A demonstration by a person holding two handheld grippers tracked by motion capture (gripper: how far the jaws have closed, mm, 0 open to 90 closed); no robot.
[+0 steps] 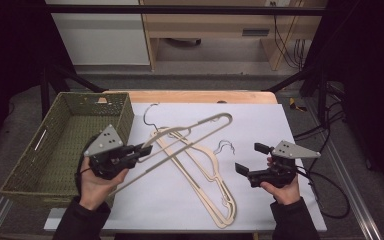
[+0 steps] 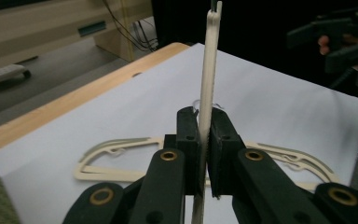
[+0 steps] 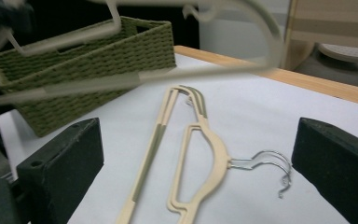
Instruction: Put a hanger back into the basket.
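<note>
Clamped in the left gripper (image 1: 144,149), one hanger (image 1: 200,131) rose clear of the stack (image 1: 215,185), perhaps for the basket (image 1: 27,172), while the right gripper (image 1: 250,157) gaped empty.

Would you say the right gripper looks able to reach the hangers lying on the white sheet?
Probably yes: the right gripper is open, holds nothing, and nothing stands between it and the hangers beside it.

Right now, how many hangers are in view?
3: one hanger lifted in the left gripper; two stacked hangers lying on the white sheet. More could hide underneath.
</note>
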